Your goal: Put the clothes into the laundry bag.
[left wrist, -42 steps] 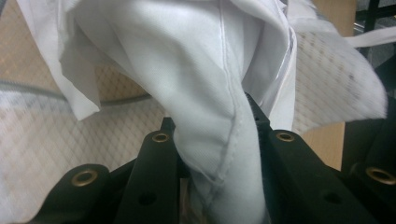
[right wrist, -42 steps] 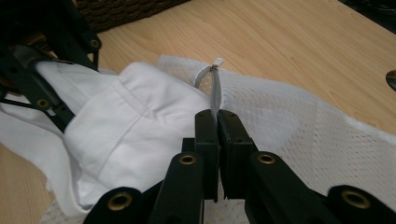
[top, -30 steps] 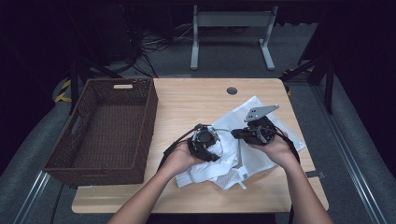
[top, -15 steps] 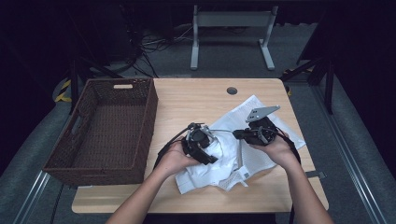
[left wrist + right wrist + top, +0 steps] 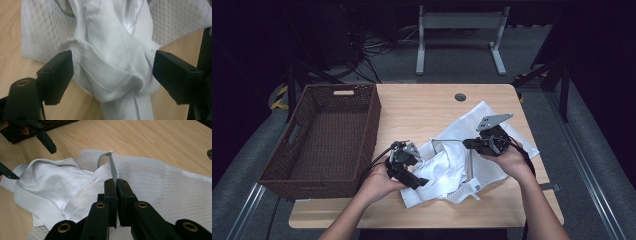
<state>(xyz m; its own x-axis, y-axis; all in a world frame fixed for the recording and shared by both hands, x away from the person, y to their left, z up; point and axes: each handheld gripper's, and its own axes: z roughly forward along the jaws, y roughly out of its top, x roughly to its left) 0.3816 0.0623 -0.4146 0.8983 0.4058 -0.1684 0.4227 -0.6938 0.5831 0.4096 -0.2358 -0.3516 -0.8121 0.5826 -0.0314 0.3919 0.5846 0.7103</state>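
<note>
A white mesh bag (image 5: 492, 125) lies on the wooden table (image 5: 422, 110), with a bunched white garment (image 5: 442, 167) spilling from its left side. My left gripper (image 5: 421, 182) is at the garment's left edge. Its jaws have just been opening, and in the left gripper view my left gripper (image 5: 113, 75) is open, with a fold of the white garment (image 5: 112, 62) loose between the pads (image 5: 56, 72). My right gripper (image 5: 467, 144) is shut on a thin grey strap (image 5: 112, 166) that runs taut from the mesh bag (image 5: 155, 177). The white garment (image 5: 50, 182) lies left of my right gripper (image 5: 116, 182).
A dark woven basket (image 5: 377, 115) stands on the left part of the table, close to my left hand. A round cable hole (image 5: 460, 97) sits near the table's far edge. Bare wood lies between the basket and the bag.
My left gripper has moved left, away from the right one, and its jaws have opened around the garment. The right gripper has kept still, shut on the strap.
</note>
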